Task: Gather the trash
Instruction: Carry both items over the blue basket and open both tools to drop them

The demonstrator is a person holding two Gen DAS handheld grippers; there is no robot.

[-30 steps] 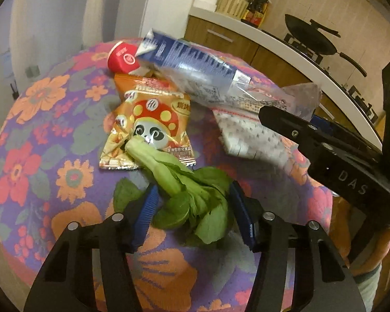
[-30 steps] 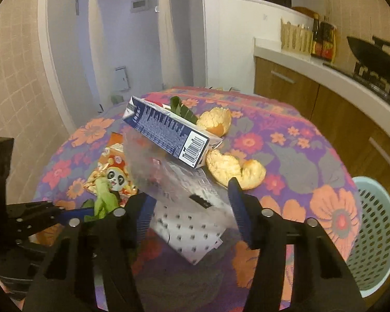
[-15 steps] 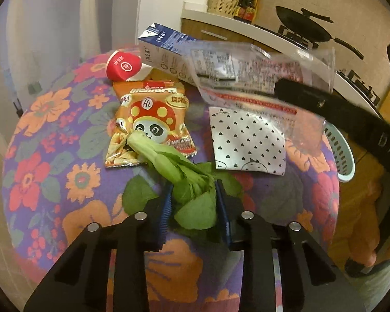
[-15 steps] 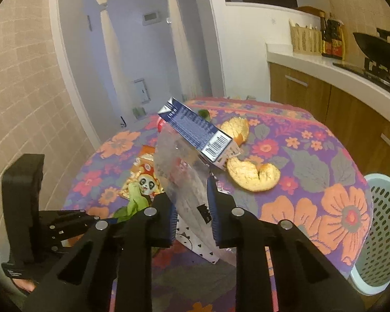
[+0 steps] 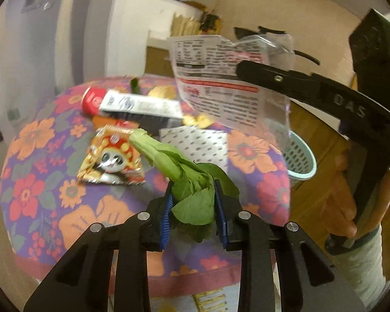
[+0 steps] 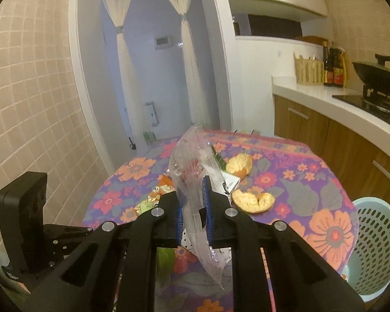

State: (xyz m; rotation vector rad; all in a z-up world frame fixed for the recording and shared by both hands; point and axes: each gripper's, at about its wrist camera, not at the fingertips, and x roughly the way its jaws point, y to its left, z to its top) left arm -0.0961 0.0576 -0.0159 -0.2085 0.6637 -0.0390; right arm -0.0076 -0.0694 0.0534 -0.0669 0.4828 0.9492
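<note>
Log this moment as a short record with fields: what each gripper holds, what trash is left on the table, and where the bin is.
left gripper: shut on the leafy green vegetable stalk, lifted off the table
right gripper: shut on the clear printed plastic bag, held in the air
left on floral tablecloth: panda snack packet, blue-and-white carton, dotted white paper, two orange peels
bin: pale green perforated basket, beside the table's right edge

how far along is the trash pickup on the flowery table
Nothing visibly binned yet. In hand: left gripper clamps the green leafy vegetable; right gripper clamps the clear plastic wrapper. Left on the table: panda snack packet, orange peels, blue-white carton.
</note>
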